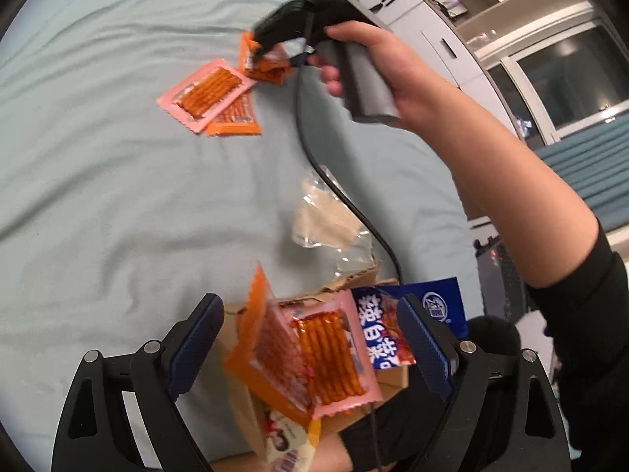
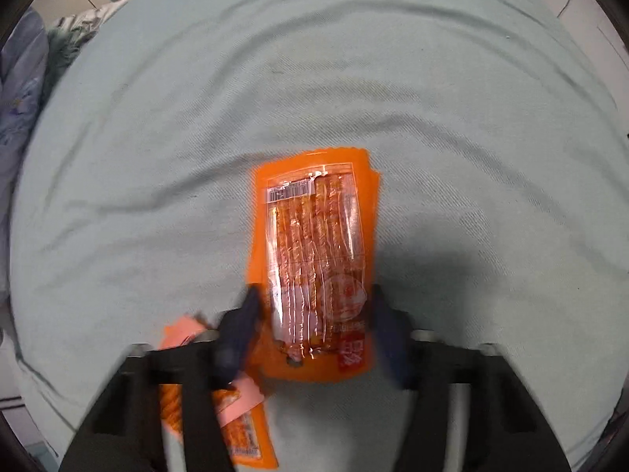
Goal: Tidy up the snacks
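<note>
The right hand-held gripper (image 2: pixel 314 334) straddles an orange snack packet (image 2: pixel 314 259) on the pale green bed sheet (image 2: pixel 471 157); whether its fingers pinch it is unclear. The left hand-held gripper (image 1: pixel 310 338) is spread wide above packets in a cardboard box (image 1: pixel 243 397). Two more packets (image 1: pixel 212 98) lie beyond.
</note>
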`<state>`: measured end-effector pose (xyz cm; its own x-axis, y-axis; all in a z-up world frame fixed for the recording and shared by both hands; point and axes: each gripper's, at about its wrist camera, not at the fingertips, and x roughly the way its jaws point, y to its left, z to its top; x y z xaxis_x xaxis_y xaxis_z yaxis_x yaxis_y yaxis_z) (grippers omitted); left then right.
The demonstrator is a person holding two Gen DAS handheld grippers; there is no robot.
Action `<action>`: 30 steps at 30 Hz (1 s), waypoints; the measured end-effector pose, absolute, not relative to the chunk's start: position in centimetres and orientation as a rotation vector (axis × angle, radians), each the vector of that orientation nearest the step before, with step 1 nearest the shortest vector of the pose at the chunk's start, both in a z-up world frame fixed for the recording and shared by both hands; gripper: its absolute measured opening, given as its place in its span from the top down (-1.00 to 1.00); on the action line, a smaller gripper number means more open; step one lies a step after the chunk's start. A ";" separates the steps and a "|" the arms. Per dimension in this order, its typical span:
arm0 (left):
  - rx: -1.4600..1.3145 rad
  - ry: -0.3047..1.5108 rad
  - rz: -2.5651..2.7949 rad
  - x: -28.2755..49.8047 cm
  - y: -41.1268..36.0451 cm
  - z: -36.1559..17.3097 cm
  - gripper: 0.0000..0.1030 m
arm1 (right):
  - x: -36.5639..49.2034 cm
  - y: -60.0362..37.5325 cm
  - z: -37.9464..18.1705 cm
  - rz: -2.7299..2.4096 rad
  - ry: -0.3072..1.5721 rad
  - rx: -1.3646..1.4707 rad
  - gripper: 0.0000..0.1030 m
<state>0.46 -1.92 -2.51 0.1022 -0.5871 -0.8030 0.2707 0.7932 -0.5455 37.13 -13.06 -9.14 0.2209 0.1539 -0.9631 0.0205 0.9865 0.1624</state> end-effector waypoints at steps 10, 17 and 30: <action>-0.333 1.167 -0.608 0.7 0.1 0.0 -0.75 | 29.9 -16.7 -4.0 0.151 1.223 0.166 0.38; -0.450 1.146 -0.522 1.7 3.6 0.1 -0.75 | 19.6 -22.0 0.3 0.251 1.123 0.306 0.38; -0.112 1.248 -0.303 9.4 2.0 -4.1 -0.75 | 6.1 -26.6 -3.2 0.266 1.038 0.433 0.38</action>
